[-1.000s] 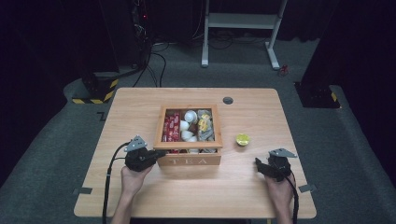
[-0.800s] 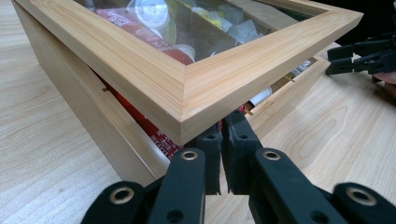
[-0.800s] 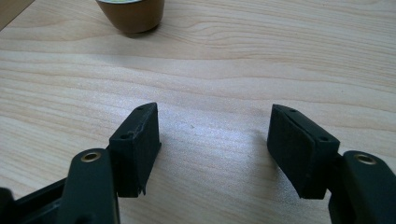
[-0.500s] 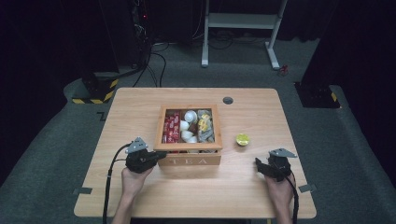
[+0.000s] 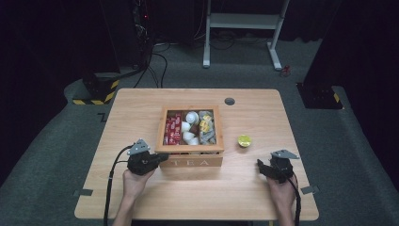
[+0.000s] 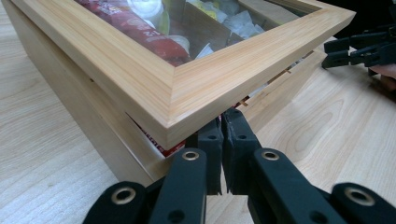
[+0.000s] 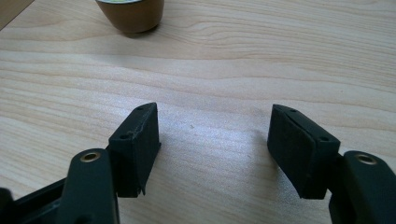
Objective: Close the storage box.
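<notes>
Left gripper (image 6: 224,140) closed under lid (image 6: 187,79) corner, tea box (image 5: 190,160).

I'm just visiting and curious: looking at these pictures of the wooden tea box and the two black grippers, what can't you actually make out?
- Small packets inside the glass-lidded wooden tea box: too small to read in the high view.
- Tips of the shut black left gripper: hidden under the raised lid's corner in the left gripper view.
- Little brown cup with yellow top: cut off by the right gripper view's top edge.
- Open black right gripper: holds nothing.
</notes>
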Tool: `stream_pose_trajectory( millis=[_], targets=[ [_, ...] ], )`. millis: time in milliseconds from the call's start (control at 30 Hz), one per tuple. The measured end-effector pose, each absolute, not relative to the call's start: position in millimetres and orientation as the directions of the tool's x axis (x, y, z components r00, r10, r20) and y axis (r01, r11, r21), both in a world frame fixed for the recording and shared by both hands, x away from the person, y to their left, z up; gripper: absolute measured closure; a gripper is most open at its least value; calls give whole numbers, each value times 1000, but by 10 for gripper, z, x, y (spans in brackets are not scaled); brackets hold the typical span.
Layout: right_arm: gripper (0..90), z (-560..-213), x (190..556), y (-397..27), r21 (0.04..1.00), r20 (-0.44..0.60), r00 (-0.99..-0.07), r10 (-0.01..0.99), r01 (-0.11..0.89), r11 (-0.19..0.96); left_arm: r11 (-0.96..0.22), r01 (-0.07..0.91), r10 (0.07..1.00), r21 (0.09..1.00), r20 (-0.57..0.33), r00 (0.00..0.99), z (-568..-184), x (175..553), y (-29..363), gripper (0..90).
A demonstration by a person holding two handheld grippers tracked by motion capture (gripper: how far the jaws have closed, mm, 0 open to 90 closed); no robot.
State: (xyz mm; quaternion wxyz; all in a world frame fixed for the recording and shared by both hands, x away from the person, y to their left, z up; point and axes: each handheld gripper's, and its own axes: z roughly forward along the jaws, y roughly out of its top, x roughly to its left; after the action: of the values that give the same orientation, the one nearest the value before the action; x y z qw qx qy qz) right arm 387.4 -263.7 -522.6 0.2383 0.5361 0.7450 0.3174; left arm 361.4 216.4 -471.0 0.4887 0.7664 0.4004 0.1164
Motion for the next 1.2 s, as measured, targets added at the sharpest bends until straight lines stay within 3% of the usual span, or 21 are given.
stream_pose_trajectory(
  millis=[867, 1200],
  targets=[
    [342, -5226, 3873, -2638, 728, -15, -312, 950, 648, 224, -247, 523, 697, 816, -225, 681, -4792, 3543, 2171, 852],
    [340, -5226, 3874, -2638, 728, -15, -313, 950, 647, 225, -184, 495, 688, 849, -248, 682, -4614, 3530, 2306, 835]
  ],
)
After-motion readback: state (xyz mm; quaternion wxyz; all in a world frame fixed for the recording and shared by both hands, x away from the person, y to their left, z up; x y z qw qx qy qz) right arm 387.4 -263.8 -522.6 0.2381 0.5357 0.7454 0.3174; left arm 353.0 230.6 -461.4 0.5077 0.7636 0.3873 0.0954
